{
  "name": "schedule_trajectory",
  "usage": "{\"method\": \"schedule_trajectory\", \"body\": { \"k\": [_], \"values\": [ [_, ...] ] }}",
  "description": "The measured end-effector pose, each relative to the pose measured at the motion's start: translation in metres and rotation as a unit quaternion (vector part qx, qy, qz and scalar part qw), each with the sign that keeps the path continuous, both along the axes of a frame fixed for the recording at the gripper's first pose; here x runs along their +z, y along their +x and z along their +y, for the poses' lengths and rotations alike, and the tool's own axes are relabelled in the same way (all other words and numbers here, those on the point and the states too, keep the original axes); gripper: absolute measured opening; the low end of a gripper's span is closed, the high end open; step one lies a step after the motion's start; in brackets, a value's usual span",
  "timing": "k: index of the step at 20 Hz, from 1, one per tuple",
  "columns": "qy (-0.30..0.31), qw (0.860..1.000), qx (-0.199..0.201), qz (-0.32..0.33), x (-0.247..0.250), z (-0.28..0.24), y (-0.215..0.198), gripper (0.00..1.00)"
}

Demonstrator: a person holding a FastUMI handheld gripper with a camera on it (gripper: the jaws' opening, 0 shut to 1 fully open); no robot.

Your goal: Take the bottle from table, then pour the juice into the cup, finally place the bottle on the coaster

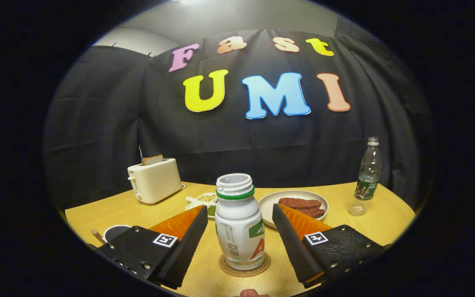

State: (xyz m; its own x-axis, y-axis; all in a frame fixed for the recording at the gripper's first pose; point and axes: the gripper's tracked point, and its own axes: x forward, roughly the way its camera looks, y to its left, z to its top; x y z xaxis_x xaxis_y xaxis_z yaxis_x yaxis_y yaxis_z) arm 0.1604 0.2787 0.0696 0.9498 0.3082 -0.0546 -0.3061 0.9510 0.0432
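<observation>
Bottle (239, 231) upright on coaster (244, 266), between spread tool (239, 212) fingers; plate (268, 204) beyond.

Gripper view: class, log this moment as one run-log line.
stage: bottle placed | white bottle: upright on coaster, uncapped | gripper: open, fingers either side of the bottle, not touching | cup: behind left finger
</observation>
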Motion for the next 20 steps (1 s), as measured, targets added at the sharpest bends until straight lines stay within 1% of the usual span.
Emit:
{"method": "schedule_trajectory", "body": {
  "k": [4,6,10,16,18,20],
  "values": [
    [0.001,1.0,-0.021,-0.014,0.035,-0.011,-0.021,0.96],
    [0.0,0.999,-0.038,-0.02,0.053,-0.021,-0.029,0.97],
    [-0.003,0.996,-0.073,-0.052,0.1,-0.047,-0.042,0.96],
    [0.001,0.992,-0.093,-0.084,0.151,-0.076,-0.067,0.96],
    [-0.004,0.99,-0.103,-0.098,0.161,-0.091,-0.073,0.96],
    [-0.006,0.99,-0.102,-0.099,0.151,-0.102,-0.078,0.96]
  ]
}}
